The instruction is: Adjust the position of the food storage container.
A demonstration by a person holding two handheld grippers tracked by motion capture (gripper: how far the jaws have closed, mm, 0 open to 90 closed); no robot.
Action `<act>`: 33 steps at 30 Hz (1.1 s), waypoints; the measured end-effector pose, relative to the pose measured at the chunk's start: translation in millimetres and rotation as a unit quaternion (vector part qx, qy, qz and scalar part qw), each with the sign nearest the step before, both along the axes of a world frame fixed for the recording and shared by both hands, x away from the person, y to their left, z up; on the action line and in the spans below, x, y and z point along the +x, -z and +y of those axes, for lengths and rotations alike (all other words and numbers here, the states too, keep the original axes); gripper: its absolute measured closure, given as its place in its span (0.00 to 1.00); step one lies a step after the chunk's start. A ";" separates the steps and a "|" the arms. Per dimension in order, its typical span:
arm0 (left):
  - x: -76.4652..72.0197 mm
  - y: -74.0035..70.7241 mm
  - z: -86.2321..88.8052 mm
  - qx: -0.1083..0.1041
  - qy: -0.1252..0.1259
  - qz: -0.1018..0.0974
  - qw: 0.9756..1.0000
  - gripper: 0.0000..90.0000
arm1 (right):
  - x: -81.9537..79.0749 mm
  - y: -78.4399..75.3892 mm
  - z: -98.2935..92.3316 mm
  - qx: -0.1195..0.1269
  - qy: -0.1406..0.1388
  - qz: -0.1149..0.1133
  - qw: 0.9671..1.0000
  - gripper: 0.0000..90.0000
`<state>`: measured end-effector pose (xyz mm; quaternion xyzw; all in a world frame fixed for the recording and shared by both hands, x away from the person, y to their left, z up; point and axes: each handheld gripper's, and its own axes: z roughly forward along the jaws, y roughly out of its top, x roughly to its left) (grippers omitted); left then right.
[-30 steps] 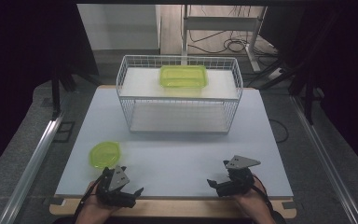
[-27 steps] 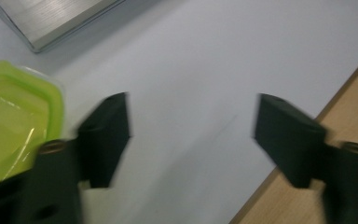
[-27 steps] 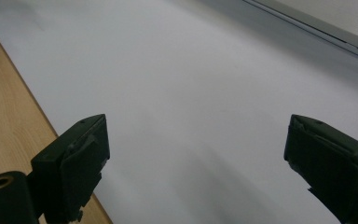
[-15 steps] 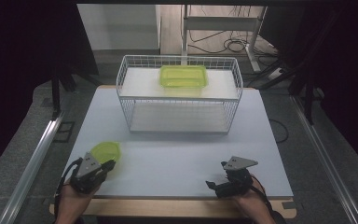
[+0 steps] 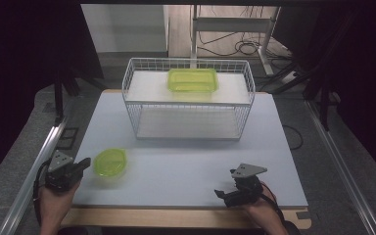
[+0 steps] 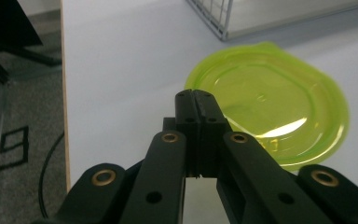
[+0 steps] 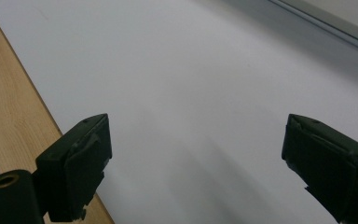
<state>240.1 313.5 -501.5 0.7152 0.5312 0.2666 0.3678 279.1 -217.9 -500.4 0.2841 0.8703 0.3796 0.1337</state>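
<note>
Two tongs: your left tongs (image 6: 196,100) are closed empty beside the green lid (image 6: 279,116), right tongs (image 7: 196,163) open; nudging could slide it away.

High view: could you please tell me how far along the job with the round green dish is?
Done: the green container sits atop the wire basket. In hand: the left gripper, shut and empty, is at the round green dish; the right gripper is open. Left: probably gripping the dish and carrying it over.
</note>
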 end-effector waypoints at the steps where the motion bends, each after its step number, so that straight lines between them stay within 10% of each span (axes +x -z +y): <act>1: 1.3 1.4 -0.7 0.003 -0.003 0.003 1.000 1.00 | -0.7 -0.6 0.4 0.000 -0.001 -0.001 1.000 0.10; 19: 16.3 13.0 -3.0 0.020 -0.014 0.044 0.999 1.00 | -2.0 1.9 1.1 -0.010 -0.008 0.010 1.000 0.10; 33: 31.1 15.4 -27.6 0.017 0.022 0.055 0.998 0.99 | -1.9 4.5 2.4 -0.020 -0.015 0.019 0.999 0.10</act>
